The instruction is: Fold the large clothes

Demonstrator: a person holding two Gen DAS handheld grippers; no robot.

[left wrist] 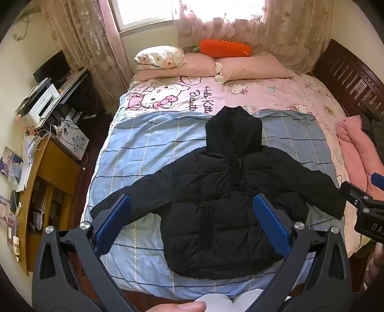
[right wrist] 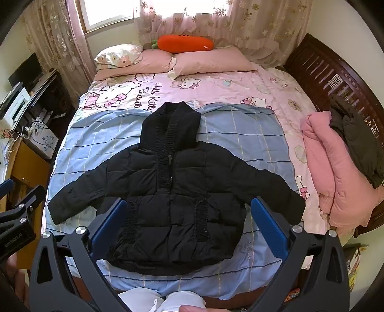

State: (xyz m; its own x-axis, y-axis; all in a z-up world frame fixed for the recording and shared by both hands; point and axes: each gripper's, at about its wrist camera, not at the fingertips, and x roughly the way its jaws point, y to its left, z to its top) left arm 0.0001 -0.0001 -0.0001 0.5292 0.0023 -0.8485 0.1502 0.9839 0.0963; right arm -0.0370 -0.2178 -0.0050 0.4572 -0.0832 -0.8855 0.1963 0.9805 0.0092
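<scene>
Lying flat and face-up on the blue checked sheet point(right wrist: 240, 134) near the foot of the bed point(right wrist: 276, 79), a black hooded puffer jacket point(right wrist: 172, 192) has both sleeves spread outward and its hood pointing toward the pillows. Handling, judged: light, soft, bulky and springy, likely with a slippery shell, so folds may puff open again; best taken at a sleeve cuff point(right wrist: 58, 211), the hem corners or a shoulder seam, pinching a full thickness of padding. Left tongs point(left wrist: 192, 225): released, jaws wide apart, hovering above the jacket's lower half, grasping nothing. Right tongs point(right wrist: 189, 225): likewise released, wide apart, hovering over the hem, empty. Surface: soft mattress, blue sheet laid over a pink cartoon-print cover. Room, left to right: cluttered counter point(left wrist: 60, 86) with monitor and printer, curtained window point(left wrist: 148, 12), pink pillows point(right wrist: 211, 62) and an orange carrot cushion point(right wrist: 184, 43), dark wooden bed rail point(right wrist: 336, 79), rolled pink quilt point(right wrist: 336, 168) with a dark garment point(right wrist: 355, 136) on top.
</scene>
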